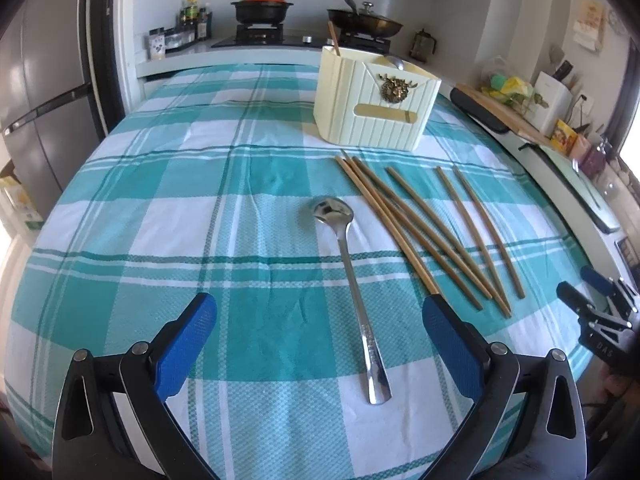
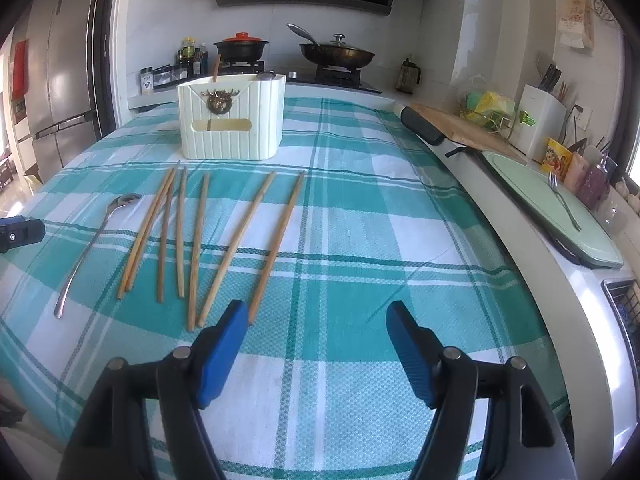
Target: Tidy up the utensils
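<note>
A bench covered by a teal-and-white checked cloth [image 1: 160,208] carries the utensils. The left gripper [image 1: 320,312] hangs above the cloth with its blue pads spread wide apart and nothing between them except the handle end of a metal spoon [image 1: 348,264] lying flat below; the pads do not touch it. The spoon's bowl points toward the far side of the bench, its handle toward the camera. Just beside the spoon, on its right in the left wrist view, lie several wooden chopsticks [image 1: 424,232] fanned loosely on the cloth, some crossing near their far tips. Beyond them stands a cream ribbed utensil holder [image 1: 372,100] with a brass ornament on its front; one chopstick and a spoon handle stick up out of it. The right gripper [image 2: 316,320] also stands open, pads well apart and empty, hovering over bare cloth, its left pad just beside the near end of the rightmost chopstick. In the right wrist view a fork [image 2: 564,200] rests on a pale green board [image 2: 532,192] at the bench's right edge. Behind, a stove [image 2: 332,76] carries a black pot with a red lid [image 2: 240,46] and a lidded frying pan [image 2: 338,54].
</note>
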Demonstrator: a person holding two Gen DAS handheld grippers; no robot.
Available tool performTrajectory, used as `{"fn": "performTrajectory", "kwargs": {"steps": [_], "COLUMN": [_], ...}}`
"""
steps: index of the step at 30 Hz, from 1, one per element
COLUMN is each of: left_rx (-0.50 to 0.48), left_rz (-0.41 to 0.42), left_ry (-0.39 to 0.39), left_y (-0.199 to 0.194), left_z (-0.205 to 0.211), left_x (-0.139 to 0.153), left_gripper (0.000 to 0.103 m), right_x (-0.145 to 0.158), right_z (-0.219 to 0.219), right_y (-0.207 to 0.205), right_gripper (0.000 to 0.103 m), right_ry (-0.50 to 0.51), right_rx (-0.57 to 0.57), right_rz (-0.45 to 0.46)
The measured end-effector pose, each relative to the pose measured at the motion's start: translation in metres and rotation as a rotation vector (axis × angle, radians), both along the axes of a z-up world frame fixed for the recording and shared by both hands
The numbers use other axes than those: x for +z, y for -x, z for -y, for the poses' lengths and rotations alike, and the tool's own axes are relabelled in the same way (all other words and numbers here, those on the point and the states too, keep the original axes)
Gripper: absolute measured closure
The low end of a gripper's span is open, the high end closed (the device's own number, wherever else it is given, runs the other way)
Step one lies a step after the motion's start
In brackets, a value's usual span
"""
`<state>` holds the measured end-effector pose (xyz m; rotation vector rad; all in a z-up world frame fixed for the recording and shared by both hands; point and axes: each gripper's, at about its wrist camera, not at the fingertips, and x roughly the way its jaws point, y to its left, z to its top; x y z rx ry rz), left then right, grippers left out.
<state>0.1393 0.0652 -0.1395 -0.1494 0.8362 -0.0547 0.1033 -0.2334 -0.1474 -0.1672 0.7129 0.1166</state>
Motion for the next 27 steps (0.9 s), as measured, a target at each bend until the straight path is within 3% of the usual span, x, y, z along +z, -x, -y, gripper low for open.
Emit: {"fn": "performTrajectory", "kwargs": {"steps": [27], "left_rx": [0.023], "left_rz": [-0.034], "left_ry": [-0.045], "left_y": [-0.0056], "left_z": [0.0028], "left_x": [-0.0101], "left_gripper": [0.001], "right_x": [-0.0051], "right_z": [-0.0042], "right_y": [-0.0034], "right_gripper": [0.03], "right_ry": [-0.03], "right_rx": [0.014], "right_rz": [-0.02]}}
